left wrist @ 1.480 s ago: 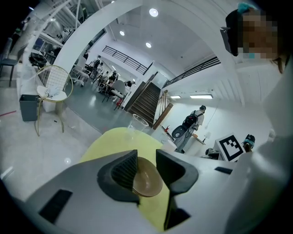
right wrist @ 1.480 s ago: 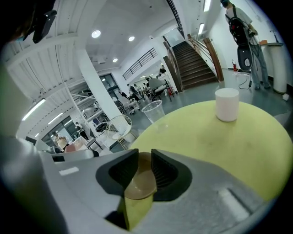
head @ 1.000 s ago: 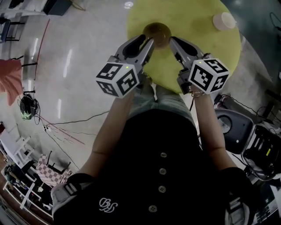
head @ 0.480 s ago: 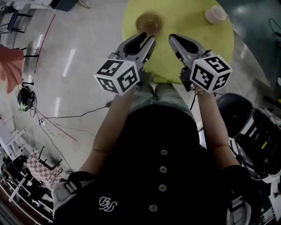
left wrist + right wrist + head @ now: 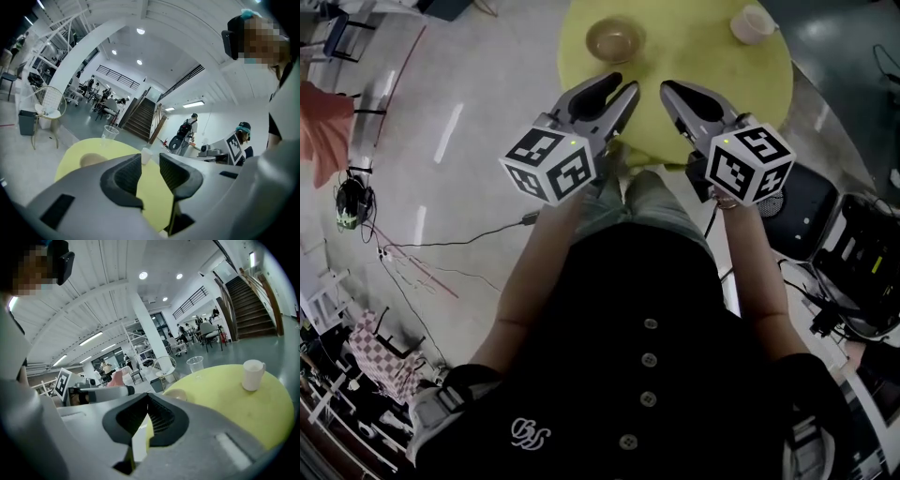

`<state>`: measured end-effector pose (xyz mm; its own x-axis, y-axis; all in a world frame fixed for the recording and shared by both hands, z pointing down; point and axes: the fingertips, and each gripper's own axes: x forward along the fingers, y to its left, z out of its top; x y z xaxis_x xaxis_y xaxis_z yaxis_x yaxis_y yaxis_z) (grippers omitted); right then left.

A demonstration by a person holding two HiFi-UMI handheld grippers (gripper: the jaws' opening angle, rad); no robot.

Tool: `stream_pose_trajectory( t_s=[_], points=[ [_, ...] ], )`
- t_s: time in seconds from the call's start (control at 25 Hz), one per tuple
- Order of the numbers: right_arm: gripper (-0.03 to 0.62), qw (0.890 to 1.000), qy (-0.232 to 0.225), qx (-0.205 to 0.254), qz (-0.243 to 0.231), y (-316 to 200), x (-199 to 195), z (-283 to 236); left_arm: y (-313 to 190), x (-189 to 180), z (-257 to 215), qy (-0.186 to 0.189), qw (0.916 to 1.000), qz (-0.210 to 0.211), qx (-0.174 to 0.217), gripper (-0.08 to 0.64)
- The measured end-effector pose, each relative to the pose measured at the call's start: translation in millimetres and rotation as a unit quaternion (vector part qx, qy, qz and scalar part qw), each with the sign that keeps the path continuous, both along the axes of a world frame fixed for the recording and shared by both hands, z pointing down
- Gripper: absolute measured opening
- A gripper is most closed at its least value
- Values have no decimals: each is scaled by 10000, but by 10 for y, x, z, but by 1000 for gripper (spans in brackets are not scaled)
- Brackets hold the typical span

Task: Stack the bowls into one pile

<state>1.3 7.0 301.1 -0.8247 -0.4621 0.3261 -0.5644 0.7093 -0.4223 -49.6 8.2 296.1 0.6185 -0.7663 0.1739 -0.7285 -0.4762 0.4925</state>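
Note:
A brown bowl (image 5: 614, 39) stands on the round yellow table (image 5: 703, 66) near its left side; I cannot tell whether it is one bowl or a pile. The bowl (image 5: 91, 159) lies ahead and to the left of my left gripper (image 5: 150, 161), whose jaws stand a little apart with nothing between them. My left gripper (image 5: 623, 84) hovers over the table's near edge, short of the bowl. Beside it my right gripper (image 5: 667, 88) is shut and empty. The right gripper (image 5: 148, 399) points across the table, with the bowl (image 5: 178, 394) just beyond its tips.
A white cup (image 5: 753, 23) sits at the table's far right and a clear plastic cup (image 5: 195, 364) at its far edge. Cables (image 5: 441, 272) trail over the floor on the left. Dark equipment (image 5: 853, 262) stands at the right. People move about in the hall behind.
The bowl, first right between the two grippers' tips, now lies farther up the view. Both grippers have drawn back toward the table's near edge.

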Motion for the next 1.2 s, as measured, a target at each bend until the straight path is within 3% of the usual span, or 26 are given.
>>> stream_pose_trajectory(
  t_s=[0.4, 0.72, 1.2],
  points=[
    [3, 9996, 198, 6, 194, 59, 57, -1, -9, 49, -73, 92, 9983, 579, 33, 124],
    [3, 9985, 352, 228, 340, 221, -46, -144, 122, -185, -172, 48, 9972, 730, 183, 77],
    [3, 9986, 269, 232, 387, 367, -135, -180, 252, -136, -273, -76, 9951, 931, 335, 64]
  ],
)
